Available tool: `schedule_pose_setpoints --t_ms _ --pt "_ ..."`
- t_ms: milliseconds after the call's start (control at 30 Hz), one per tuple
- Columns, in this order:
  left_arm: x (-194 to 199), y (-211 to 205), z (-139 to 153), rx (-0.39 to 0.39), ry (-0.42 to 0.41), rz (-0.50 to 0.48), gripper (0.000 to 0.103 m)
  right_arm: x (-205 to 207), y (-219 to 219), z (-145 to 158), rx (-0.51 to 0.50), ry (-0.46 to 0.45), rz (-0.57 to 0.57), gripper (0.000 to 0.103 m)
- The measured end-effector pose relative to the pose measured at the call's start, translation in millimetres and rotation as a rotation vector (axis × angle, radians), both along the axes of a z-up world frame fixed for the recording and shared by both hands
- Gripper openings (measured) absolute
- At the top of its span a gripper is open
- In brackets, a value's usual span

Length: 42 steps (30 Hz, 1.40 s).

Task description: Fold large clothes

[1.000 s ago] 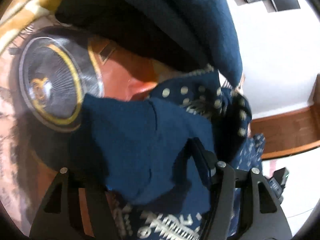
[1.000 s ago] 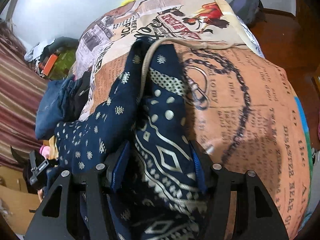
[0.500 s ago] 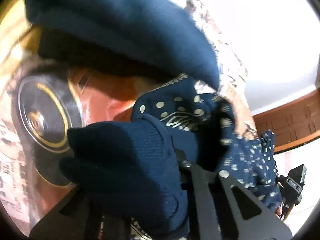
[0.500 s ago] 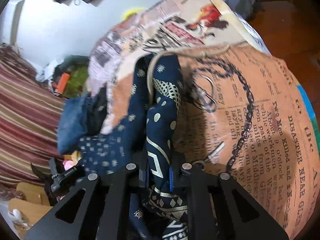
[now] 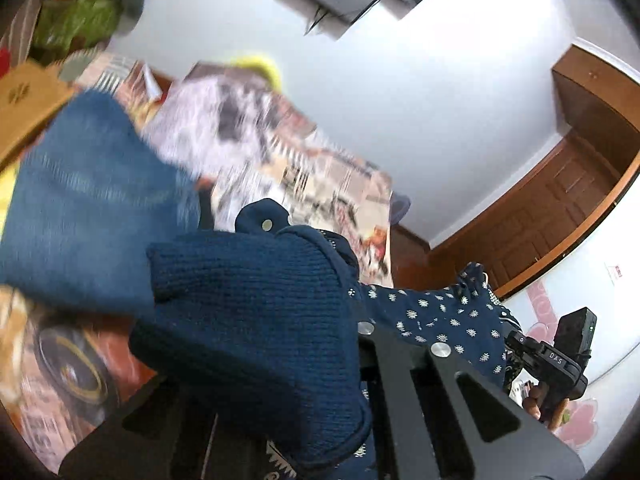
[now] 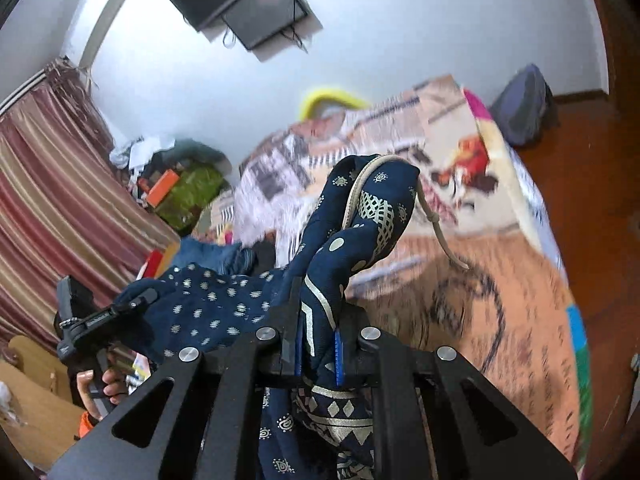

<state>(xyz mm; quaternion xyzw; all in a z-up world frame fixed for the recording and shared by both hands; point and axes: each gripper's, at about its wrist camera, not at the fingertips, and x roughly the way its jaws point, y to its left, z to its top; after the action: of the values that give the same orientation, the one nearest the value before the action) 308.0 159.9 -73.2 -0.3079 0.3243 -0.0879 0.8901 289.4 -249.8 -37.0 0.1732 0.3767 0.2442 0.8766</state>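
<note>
**Patterned navy garment lifted off the bed**

The navy printed garment (image 6: 224, 312) is dark blue thin cloth with small pale dot motifs across its wide part and bolder cream diamonds, lattice and lines along one bunched edge. That edge stands up in a twisted fold, a cream drawstring (image 6: 432, 224) looping over its top and dangling free above the bed (image 6: 500, 280). The cloth sags between two pinched spots, raised off the bedspread. In the left wrist view the dotted stretch (image 5: 436, 312) runs rightward, partly hidden behind a dark blue knitted piece (image 5: 248, 320) bunched close to the lens.
</note>
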Motion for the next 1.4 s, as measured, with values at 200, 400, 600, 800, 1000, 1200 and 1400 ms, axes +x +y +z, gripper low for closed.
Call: schedule_pose_setpoints --t_ms 200,400,600,800,1000,1200,1400 --pt "34 6 -2 0.060 -0.002 -0.017 0.004 35 -10 0 0.009 -0.021 -0.041 0.010" --pt "81 1 -56 0.131 0.134 -0.040 0.004 70 -1 -46 -0.127 0.053 -0.058 0.010" --pt "108 11 -125 0.183 0.280 -0.030 0.005 91 -5 -99 -0.253 0.121 -0.090 0.010" --pt "95 22 -136 0.095 0.282 -0.042 0.007 97 -19 -118 -0.290 0.154 -0.089 0.015" --pt "84 6 -123 0.191 0.295 -0.060 0.007 88 -19 -108 -0.343 0.148 -0.111 0.022" --pt "67 -7 -107 0.245 0.282 -0.076 0.010 67 -20 -86 -0.373 0.125 -0.119 0.022" --pt "38 -23 -79 0.307 0.246 -0.096 0.015 33 -19 -59 -0.366 0.065 -0.103 0.035"
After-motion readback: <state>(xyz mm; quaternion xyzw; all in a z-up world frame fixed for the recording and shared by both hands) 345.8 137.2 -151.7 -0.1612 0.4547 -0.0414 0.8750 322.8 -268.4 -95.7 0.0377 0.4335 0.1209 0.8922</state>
